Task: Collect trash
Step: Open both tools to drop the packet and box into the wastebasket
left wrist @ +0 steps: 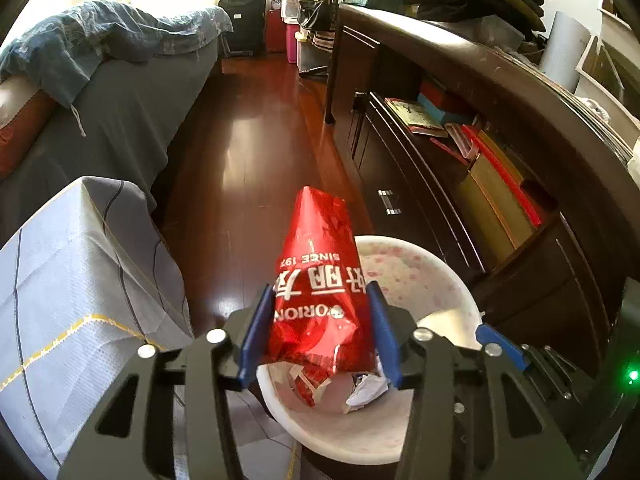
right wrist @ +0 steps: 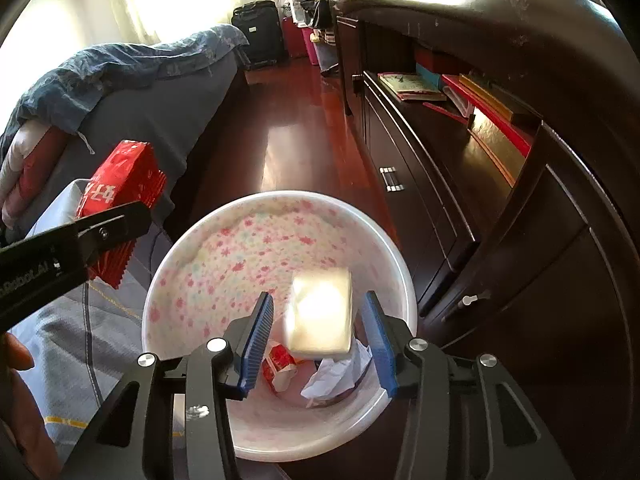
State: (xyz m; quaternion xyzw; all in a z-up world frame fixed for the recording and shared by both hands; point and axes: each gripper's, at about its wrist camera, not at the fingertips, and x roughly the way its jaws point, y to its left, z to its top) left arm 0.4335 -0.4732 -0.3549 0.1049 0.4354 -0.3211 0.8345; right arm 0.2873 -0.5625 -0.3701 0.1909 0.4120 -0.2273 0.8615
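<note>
My left gripper point(left wrist: 318, 328) is shut on a red Orion snack wrapper point(left wrist: 316, 272) and holds it over the near rim of a white bin with pink flowers point(left wrist: 436, 280). The wrapper also shows in the right wrist view point(right wrist: 120, 184), left of the bin point(right wrist: 240, 248). My right gripper point(right wrist: 318, 340) is open above the bin's mouth. A white tissue packet point(right wrist: 320, 316) sits blurred between its fingers, touching neither. Crumpled white paper point(right wrist: 336, 372) and a red-and-white scrap point(right wrist: 280, 364) lie at the bin's bottom.
A grey cloth-covered box point(left wrist: 80, 272) stands left of the bin. A bed with blue bedding point(left wrist: 112, 76) lies further left. A dark wooden cabinet with books point(left wrist: 460, 152) runs along the right. Red wood floor point(left wrist: 248, 140) stretches ahead to suitcases point(left wrist: 244, 20).
</note>
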